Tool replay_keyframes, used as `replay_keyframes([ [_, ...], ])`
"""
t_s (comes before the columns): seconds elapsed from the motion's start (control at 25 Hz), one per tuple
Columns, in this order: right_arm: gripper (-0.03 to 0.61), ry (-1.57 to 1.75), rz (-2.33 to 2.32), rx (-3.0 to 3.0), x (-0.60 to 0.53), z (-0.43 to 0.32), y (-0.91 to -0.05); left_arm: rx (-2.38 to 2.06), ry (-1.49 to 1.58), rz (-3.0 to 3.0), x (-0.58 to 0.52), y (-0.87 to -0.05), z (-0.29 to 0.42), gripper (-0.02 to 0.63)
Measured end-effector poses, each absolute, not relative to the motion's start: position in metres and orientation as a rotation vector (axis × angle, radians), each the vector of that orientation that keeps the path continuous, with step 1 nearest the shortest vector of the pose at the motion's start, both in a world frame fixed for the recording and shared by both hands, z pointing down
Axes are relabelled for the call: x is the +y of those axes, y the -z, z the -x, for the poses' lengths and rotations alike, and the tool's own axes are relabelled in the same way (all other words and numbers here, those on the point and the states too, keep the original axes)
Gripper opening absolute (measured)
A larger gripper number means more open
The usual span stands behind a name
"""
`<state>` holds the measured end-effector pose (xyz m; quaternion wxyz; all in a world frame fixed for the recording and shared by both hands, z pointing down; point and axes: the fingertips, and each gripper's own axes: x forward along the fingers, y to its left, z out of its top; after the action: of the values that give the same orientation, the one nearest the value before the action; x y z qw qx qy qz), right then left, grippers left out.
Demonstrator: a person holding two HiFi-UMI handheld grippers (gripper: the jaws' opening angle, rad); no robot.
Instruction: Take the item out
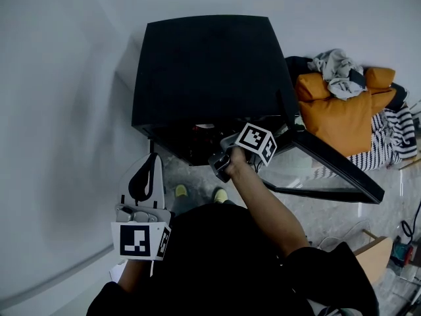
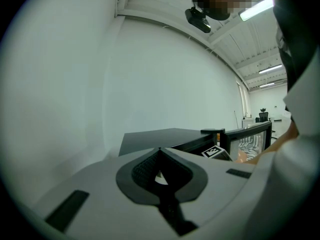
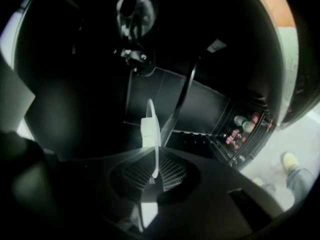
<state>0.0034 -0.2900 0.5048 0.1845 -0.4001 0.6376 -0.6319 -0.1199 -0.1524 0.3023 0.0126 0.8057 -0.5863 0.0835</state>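
A black cabinet (image 1: 204, 64) stands against the wall with its glass door (image 1: 322, 163) swung open to the right. My right gripper (image 1: 220, 160) reaches into the dark opening, so its jaws are hidden in the head view. In the right gripper view the right gripper (image 3: 155, 171) is shut on a thin white item (image 3: 151, 129), seen edge-on with a small white block on it. The item rises straight up out of the ribbed pads. My left gripper (image 1: 148, 166) hangs low to the left of the cabinet. Its jaws (image 2: 160, 151) are shut with nothing in them.
Cans and bottles (image 3: 242, 126) sit in a rack at the right of the dark interior. An orange seat (image 1: 339, 110) piled with clothes stands right of the cabinet. The person's yellow shoes (image 1: 181, 191) are on the floor in front. A white wall runs along the left.
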Motion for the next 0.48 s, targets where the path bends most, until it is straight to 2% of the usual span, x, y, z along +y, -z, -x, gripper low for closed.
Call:
replay_keyframes([
  [0.48, 0.018, 1.91, 1.03, 1.782, -0.238, -0.011, -0.501, -1.79, -0.258, -2.529, -0.152, -0.302, 0.115, 0.008],
])
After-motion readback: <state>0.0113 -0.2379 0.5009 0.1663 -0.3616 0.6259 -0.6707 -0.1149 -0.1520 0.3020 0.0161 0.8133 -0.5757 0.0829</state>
